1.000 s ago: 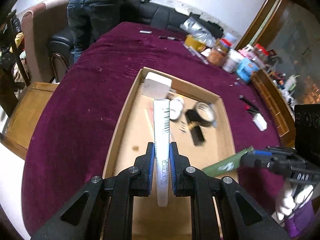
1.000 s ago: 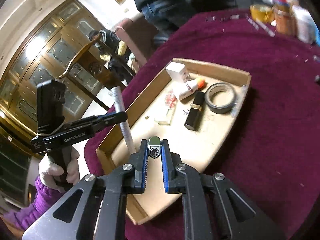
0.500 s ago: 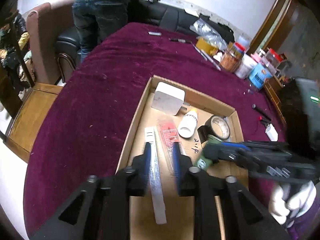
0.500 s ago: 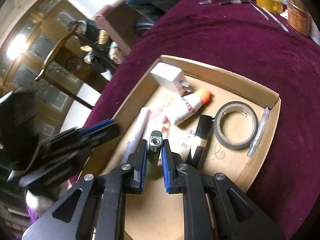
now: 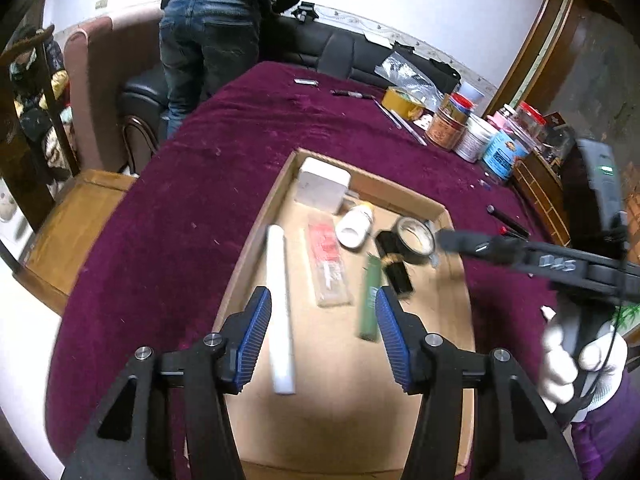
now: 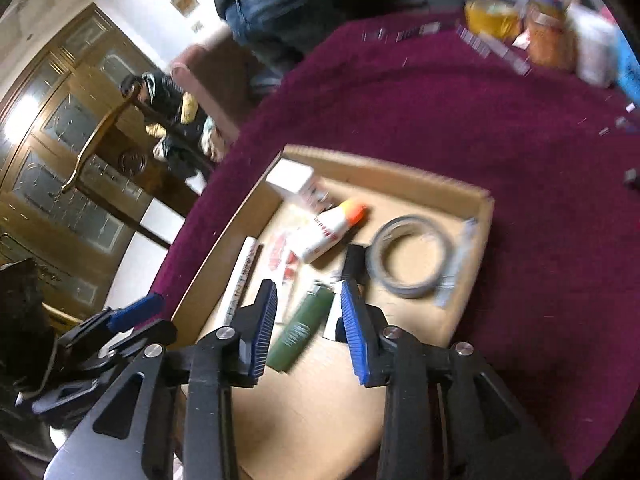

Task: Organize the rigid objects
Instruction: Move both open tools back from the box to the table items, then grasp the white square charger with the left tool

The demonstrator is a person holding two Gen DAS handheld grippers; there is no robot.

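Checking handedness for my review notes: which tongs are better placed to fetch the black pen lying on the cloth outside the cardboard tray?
Right tongs, probably: they reach out on the tray's side nearest the black pen.

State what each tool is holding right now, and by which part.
Nothing is held. The left tool is opening over the white tube; the right tool is opening around the green lighter.

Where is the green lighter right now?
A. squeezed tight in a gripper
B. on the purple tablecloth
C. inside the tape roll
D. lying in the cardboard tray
D: the green lighter lies on the floor of the cardboard tray, between the right gripper's opening jaws, whose pads do not press it.
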